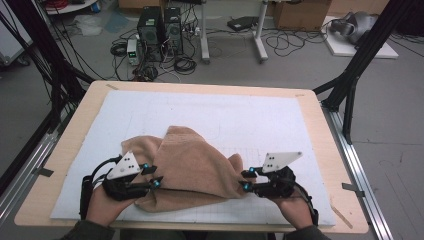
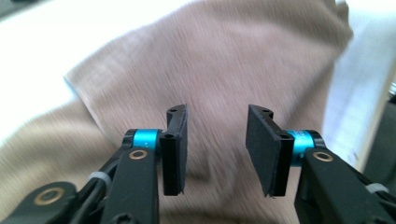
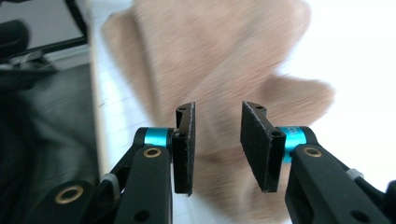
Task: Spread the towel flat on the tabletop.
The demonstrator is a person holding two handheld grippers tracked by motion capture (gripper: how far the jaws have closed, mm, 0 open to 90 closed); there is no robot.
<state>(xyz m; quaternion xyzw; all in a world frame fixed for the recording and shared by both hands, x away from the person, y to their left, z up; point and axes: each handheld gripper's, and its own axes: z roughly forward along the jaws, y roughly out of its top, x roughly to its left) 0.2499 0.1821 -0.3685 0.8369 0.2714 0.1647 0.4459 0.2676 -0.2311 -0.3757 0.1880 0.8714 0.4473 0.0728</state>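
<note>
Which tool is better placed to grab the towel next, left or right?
Left, probably. The left tool sits open right over the brown towel, with cloth directly beyond its pads. The right tool, also open, is only at the towel's bunched corner.

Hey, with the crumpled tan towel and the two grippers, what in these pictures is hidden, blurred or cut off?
- Crumpled tan terry towel: high view, its lower layers lie hidden under its own folds.
- Same towel, both gripper views: motion blur smears the weave and edges.
- Left gripper and right gripper: high view, jaw gaps too small to judge.
- The person's forearms: high view, cut off by the bottom edge.
- White gridded mat: faint grid lines, too small to read.
</note>
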